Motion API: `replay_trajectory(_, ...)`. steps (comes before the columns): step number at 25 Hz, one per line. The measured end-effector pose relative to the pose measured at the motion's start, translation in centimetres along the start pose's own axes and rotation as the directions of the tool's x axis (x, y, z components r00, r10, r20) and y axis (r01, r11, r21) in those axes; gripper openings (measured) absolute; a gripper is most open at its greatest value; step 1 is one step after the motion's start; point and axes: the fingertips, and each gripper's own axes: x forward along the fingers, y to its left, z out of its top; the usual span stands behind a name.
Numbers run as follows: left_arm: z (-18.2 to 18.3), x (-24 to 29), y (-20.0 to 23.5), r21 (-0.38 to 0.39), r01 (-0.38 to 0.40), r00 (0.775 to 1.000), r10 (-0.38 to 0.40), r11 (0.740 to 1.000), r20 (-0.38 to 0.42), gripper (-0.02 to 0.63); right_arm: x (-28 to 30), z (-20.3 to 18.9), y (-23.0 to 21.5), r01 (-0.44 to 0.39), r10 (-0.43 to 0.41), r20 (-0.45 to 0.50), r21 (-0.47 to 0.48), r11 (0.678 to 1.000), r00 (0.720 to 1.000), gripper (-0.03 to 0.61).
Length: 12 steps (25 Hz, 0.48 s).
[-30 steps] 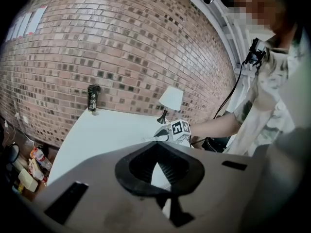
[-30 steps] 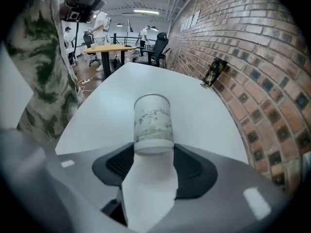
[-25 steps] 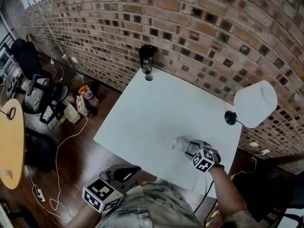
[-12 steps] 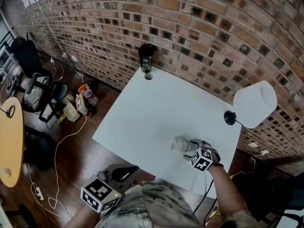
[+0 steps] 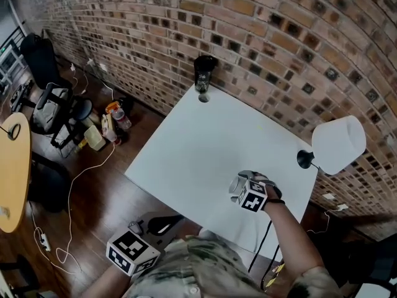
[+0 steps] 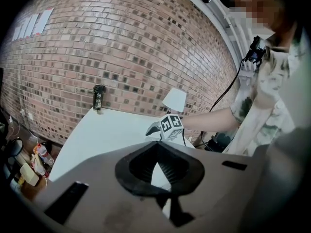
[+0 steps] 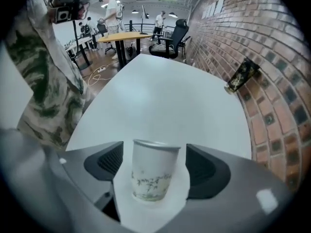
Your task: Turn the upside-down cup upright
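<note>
A white paper cup (image 7: 153, 171) with a faint leaf print stands upright, rim up, on the white table (image 5: 205, 141). It sits between the pads of my right gripper (image 7: 154, 161), with a gap on each side. The jaws are opening wide and the gripper points steeply down. In the head view the right gripper (image 5: 245, 188) covers most of the cup near the table's near right part. My left gripper (image 5: 162, 223) hangs off the table's near edge, its jaws (image 6: 158, 147) closed on nothing, and it looks toward the right gripper (image 6: 163, 126).
A dark bottle (image 5: 203, 73) stands at the table's far corner by the brick wall. A lamp with a white shade (image 5: 338, 144) and a black base (image 5: 304, 159) stands at the right edge. Chairs, bottles and cables lie on the floor at left, beside a round wooden table (image 5: 12, 179).
The cup lay sideways in the shut right gripper. It now stands upright on the table, and the jaws have let go and spread wide. The left gripper has hardly moved.
</note>
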Motion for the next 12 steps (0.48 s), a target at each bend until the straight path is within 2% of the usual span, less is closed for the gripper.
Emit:
replay_trajectory(4,-0.4,-1.5,1.0,-0.019,-0.03,0.999,0.03,0.999,0.011,0.006,1.5,-0.2,0.0,-0.024,0.02,-0.117,-0.037,0.999,0.993,0.392)
replay_trajectory(6,-0.8,-2.2,1.5,-0.03,-0.046,0.999,0.047,0.998,0.016,0.006,1.6,-0.2,-0.1,-0.01,0.005,-0.124,-0.038,0.999,0.992,0.35)
replay_trajectory(9,-1.2,-2.9,2.1,-0.04,-0.06,0.998,0.06,0.997,0.016,0.006,1.1,0.4,-0.4,0.022,-0.022,-0.067,-0.003,1.0,0.997,0.344)
replay_trajectory(12,-1.1,-3.1,2.2,-0.038,-0.058,0.998,0.059,0.998,0.016,0.006,-0.2,1.6,-1.3,0.068,-0.074,0.059,0.09,0.994,0.996,0.341)
